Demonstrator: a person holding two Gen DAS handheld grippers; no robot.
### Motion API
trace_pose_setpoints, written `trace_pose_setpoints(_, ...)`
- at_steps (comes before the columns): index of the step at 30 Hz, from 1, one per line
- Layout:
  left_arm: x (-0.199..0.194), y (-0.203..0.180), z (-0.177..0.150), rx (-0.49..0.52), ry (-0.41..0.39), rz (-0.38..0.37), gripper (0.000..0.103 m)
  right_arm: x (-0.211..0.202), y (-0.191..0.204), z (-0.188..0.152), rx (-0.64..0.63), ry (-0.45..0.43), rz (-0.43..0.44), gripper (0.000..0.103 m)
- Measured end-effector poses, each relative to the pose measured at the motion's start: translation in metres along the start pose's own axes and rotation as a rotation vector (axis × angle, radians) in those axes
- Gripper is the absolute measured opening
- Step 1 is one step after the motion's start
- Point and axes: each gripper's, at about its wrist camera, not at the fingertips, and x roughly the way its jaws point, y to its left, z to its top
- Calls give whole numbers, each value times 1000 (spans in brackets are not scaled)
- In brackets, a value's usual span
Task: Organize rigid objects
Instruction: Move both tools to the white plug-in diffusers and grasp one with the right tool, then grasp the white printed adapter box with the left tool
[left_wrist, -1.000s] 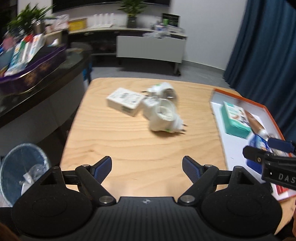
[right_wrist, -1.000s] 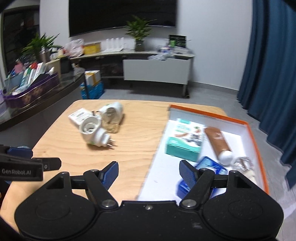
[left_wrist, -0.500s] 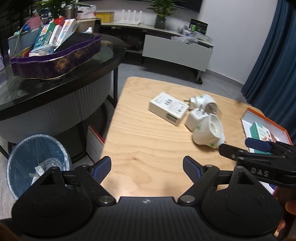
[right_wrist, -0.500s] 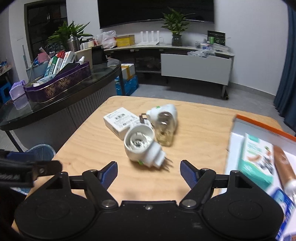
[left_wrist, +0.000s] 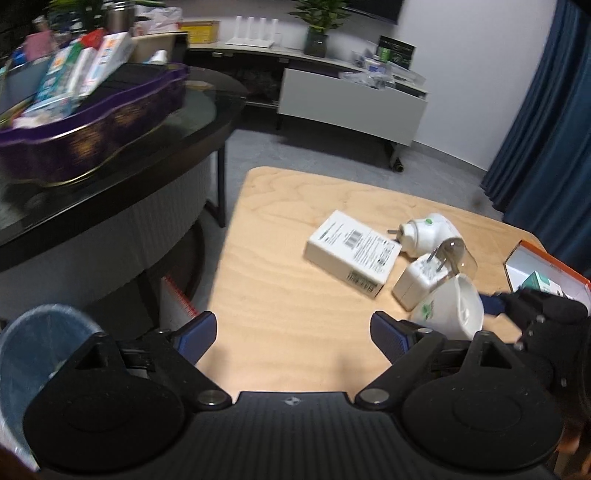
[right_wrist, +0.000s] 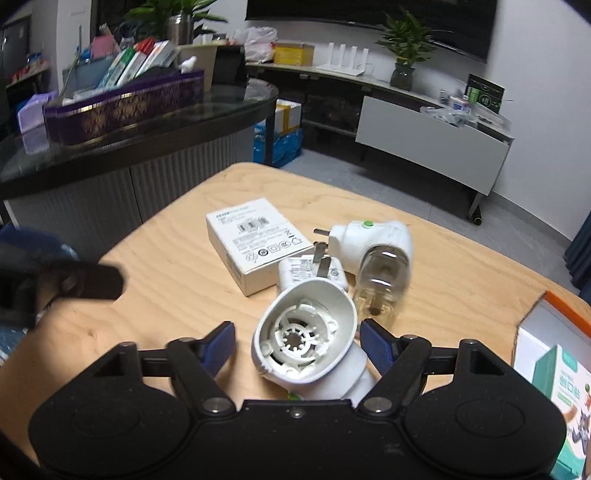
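Note:
On the wooden table (left_wrist: 295, 258) lie a white box (left_wrist: 352, 253) (right_wrist: 255, 243), a white charger (left_wrist: 419, 282) (right_wrist: 310, 273), a plug-in vaporizer with a clear bottle (right_wrist: 380, 258) (left_wrist: 432, 236), and an empty white vaporizer shell (right_wrist: 306, 339) (left_wrist: 452, 314). My right gripper (right_wrist: 297, 341) is open, its fingers on either side of the shell, not touching it. My left gripper (left_wrist: 293, 328) is open and empty over the table's near left part.
An orange-rimmed white tray (left_wrist: 546, 269) with a teal box (right_wrist: 565, 384) sits at the table's right. A dark glass counter (left_wrist: 110, 158) with a purple basket (left_wrist: 92, 122) stands left. A blue bin (left_wrist: 33, 347) stands on the floor at the left.
My right gripper has moved forward so the white shell now lies between its open fingers. My left gripper has swung further left. The objects have not moved.

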Motion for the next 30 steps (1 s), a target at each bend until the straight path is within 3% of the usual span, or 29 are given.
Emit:
trace_pose_setpoints(10,54,-16,19,145,-34,-74,103,-21,-22,-15,77,33,-9,75)
trace_pose_setpoints(15,76,-22,24,253,-29,-119,103,-35,-25,-20,105,15,7,75)
trace_pose_setpoints(18,85,-24,24,264,-27,-139,103,-39,-27,-20,113,16,12,75)
trace_pose_setpoints(20,91,-26,25,274,-24,-130,97,-42,-28,-19,126,8,11,75)
trace_pose_setpoints(23,87,-31,23,295,-45,-114,79,-51,-32,-18,153,-7,21,75)
trace_pose_setpoints(30,56,-33,18,258,-70,-52,79,-78,-34,-19,185,-49,-1,75)
